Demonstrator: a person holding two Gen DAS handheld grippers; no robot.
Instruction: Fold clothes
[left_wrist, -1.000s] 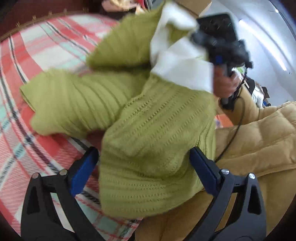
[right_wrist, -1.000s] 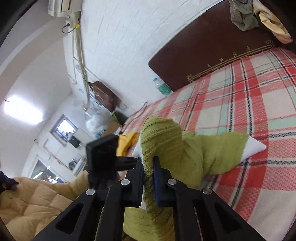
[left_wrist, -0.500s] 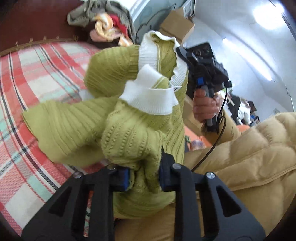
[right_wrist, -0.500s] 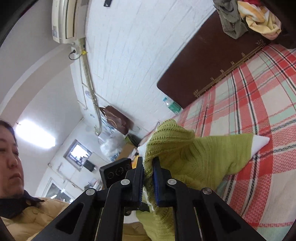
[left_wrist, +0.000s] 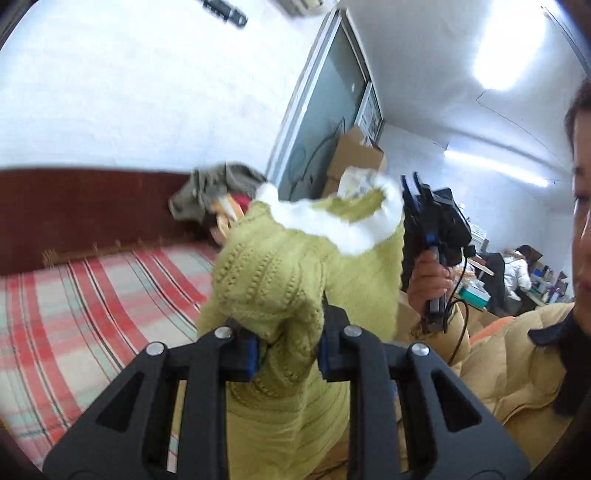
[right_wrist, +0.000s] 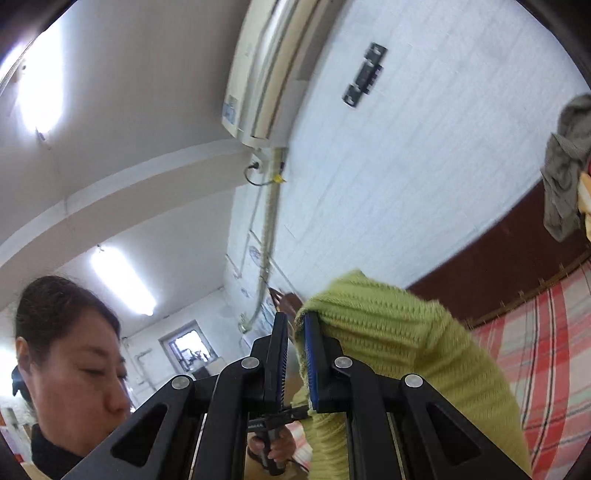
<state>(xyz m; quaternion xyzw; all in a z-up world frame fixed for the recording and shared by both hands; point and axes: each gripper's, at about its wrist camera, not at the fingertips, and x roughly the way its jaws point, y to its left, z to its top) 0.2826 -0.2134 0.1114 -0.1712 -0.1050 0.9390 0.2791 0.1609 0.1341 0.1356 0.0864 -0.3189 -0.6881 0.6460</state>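
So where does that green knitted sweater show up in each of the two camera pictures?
Left wrist view: the green sweater fills the lower centre, bunched between the left tool pads, white collar on top.
Right wrist view: lower right, draped over the right tool, which pinches its edge.
Shared landmark: the grey garment on the dark headboard.
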